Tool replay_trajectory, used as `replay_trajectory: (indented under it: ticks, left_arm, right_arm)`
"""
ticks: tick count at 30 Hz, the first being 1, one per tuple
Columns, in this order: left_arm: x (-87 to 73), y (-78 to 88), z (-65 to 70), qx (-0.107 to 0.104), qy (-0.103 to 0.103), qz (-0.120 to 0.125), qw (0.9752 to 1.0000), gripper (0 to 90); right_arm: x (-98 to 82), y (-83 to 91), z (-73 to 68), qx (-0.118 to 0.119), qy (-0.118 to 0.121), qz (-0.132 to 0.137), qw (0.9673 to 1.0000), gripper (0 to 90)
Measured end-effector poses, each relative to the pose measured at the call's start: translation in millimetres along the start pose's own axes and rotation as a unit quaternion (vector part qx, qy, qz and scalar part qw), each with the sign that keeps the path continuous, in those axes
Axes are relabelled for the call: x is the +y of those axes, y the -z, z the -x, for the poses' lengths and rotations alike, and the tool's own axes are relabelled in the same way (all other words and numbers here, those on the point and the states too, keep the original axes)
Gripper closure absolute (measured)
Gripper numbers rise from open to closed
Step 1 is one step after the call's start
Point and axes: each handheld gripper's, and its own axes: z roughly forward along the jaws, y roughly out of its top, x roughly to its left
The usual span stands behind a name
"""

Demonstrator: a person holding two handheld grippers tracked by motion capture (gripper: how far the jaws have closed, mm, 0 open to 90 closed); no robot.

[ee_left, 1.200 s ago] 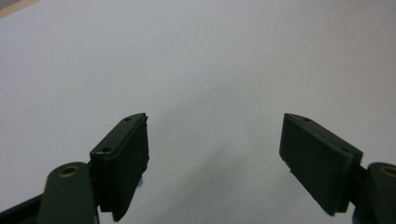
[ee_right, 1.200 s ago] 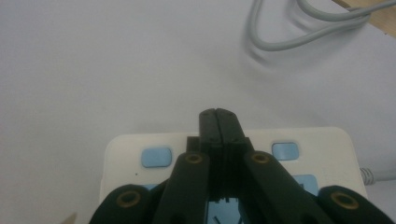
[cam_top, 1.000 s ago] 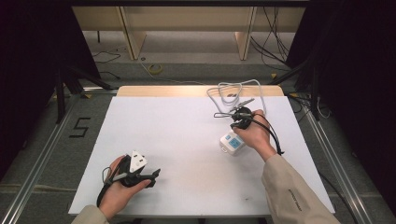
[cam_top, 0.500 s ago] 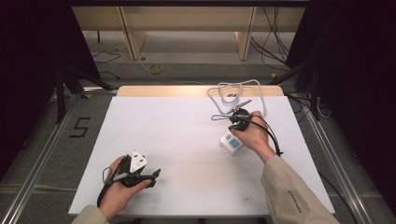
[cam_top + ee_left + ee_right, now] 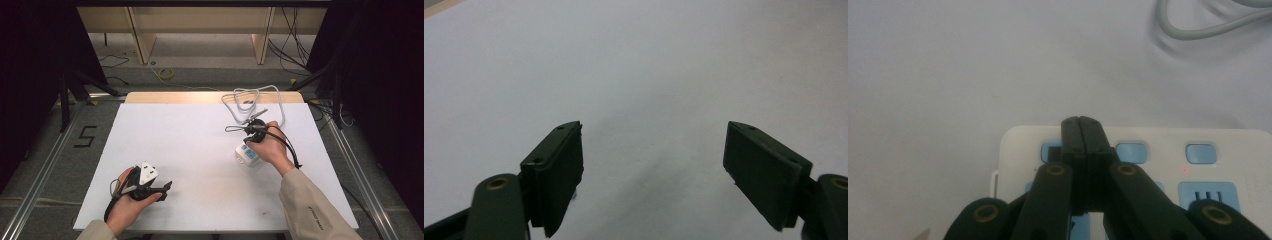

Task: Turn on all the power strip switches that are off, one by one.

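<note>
high view puts our left gripper (image 5: 167, 187) nearest, at the near left of the white table (image 5: 190, 145), held low in our left hand (image 5: 131, 200) with its grey three-cornered plate on top and its black cable looping beside the wrist. left gripper view looks along that gripper's two black jaws: they stand wide apart, with bare white table between them and nothing in their hold.

farther out and to the right, our right hand (image 5: 270, 147) holds the right gripper (image 5: 250, 142) tilted down over the white power strip (image 5: 246, 155), which lies on the table's right half, just under and beside the hand. right gripper view shows its jaws pressed flat together with no gap and nothing clamped between them; their joined tip (image 5: 1082, 125) sits over the leftmost of the blue buttons (image 5: 1130, 151) in the row on the strip's top (image 5: 1238, 145). we cannot tell whether the tip actually touches that button. a small red light (image 5: 1186, 171) glows on the strip near the row.

beyond the strip, its grey cord (image 5: 255, 102) lies in loose loops toward the far edge of the table, and a bend of it (image 5: 1208, 25) crosses the upper right of the right gripper view.
</note>
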Motion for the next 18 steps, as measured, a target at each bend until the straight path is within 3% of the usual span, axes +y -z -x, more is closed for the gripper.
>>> replay_trajectory:
  ticks: [18]
  left_arm:
    - [0.0,0.2,-0.2,0.000,-0.001,0.000,1.0000,24.1]
  right_arm:
    - [1.2,-5.7,-5.5,0.007,0.006,-0.011,0.9999,90.0]
